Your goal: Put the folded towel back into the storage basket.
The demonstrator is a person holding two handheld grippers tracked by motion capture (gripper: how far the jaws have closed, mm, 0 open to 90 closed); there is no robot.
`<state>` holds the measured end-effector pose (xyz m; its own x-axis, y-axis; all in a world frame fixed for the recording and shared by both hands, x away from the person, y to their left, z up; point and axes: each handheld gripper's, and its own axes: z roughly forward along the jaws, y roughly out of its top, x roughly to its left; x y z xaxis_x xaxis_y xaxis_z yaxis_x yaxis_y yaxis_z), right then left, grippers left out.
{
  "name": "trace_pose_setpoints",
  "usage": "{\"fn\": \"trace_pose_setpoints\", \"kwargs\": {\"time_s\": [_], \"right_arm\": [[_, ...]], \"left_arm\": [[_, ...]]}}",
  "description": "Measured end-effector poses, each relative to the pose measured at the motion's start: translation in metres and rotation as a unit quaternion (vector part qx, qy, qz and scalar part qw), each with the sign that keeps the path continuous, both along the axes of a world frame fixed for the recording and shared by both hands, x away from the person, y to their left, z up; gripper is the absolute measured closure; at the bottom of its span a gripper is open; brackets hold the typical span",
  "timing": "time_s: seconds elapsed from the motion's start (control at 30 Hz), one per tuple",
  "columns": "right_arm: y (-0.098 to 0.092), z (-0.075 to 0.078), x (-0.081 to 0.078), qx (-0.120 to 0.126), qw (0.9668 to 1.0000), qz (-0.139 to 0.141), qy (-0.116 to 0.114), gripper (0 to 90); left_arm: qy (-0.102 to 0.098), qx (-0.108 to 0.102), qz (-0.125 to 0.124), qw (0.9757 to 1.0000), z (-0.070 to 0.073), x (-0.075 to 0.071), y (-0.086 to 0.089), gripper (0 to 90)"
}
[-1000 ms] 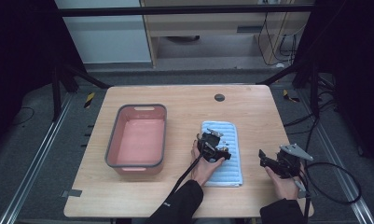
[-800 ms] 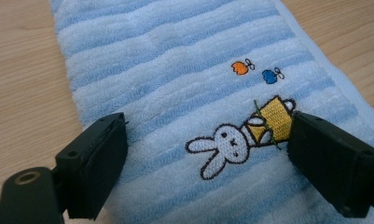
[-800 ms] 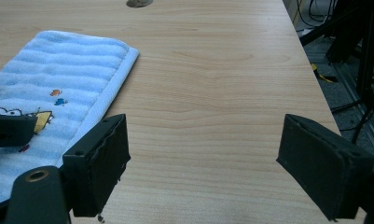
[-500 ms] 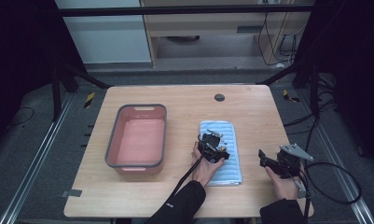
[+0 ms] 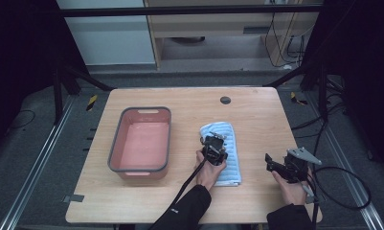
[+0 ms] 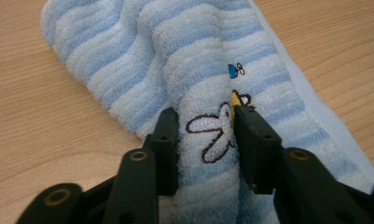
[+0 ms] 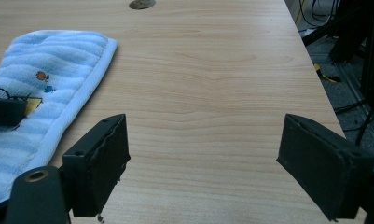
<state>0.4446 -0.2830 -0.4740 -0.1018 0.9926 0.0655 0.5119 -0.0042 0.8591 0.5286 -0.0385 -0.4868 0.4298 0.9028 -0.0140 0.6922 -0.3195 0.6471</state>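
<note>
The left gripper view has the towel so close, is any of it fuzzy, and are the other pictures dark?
Left gripper view: the blue striped towel is sharp at the bunny stitching and softer at the far end. High view: the table is evenly lit, and the room around it is nearly black. Right gripper view: bright, with the near black tongs slightly blurred.

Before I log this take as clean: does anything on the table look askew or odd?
Only the towel: the left gripper has just closed its jaws on it, bunching a raised ridge. The pink tub sits square, unspilled.
</note>
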Motion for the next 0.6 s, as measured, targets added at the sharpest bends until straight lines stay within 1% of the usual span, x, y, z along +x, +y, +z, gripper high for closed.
{"fn": "trace_pose_setpoints", "kwargs": {"time_s": [0.03, 0.07, 0.17, 0.23, 0.4, 0.47, 0.53, 0.57, 0.6], "right_arm": [[0.0, 0.0, 0.0, 0.0, 1.0, 0.0, 0.0, 16.0], [0.0, 0.0, 0.0, 0.002, 1.0, 0.001, 0.001, 16.2], [0.0, -0.001, 0.0, -0.001, 1.0, 0.002, 0.001, 16.2], [-0.001, 0.0, 0.0, 0.0, 1.0, 0.001, 0.001, 16.2], [-0.001, -0.001, 0.0, -0.002, 1.0, 0.001, 0.001, 16.2], [-0.001, -0.001, 0.0, -0.001, 1.0, 0.001, 0.0, 16.2], [-0.001, -0.001, 0.0, -0.003, 1.0, 0.001, 0.001, 16.2], [-0.001, -0.001, 0.0, -0.003, 1.0, 0.002, 0.001, 16.2], [-0.001, -0.001, 0.001, -0.002, 1.0, 0.001, 0.001, 16.2]], "left_arm": [[0.002, -0.003, -0.001, 1.0, 0.0, 0.0, 0.0, 65.8], [0.003, -0.004, -0.002, 1.0, 0.0, 0.001, 0.001, 68.8], [0.006, -0.007, -0.003, 1.0, 0.001, 0.002, 0.002, 70.4], [0.012, -0.016, -0.002, 0.9998, 0.003, 0.004, 0.005, 72.0], [0.004, -0.022, -0.011, 0.9997, 0.005, 0.002, 0.009, 73.5], [0.004, -0.03, -0.015, 0.9994, 0.007, 0.001, 0.012, 73.6], [0.006, -0.043, -0.018, 0.9989, 0.01, -0.001, 0.016, 73.7], [0.002, -0.051, -0.023, 0.9984, 0.015, -0.004, 0.019, 73.7], [0.002, -0.051, -0.023, 0.9984, 0.015, -0.004, 0.019, 73.8]]}}
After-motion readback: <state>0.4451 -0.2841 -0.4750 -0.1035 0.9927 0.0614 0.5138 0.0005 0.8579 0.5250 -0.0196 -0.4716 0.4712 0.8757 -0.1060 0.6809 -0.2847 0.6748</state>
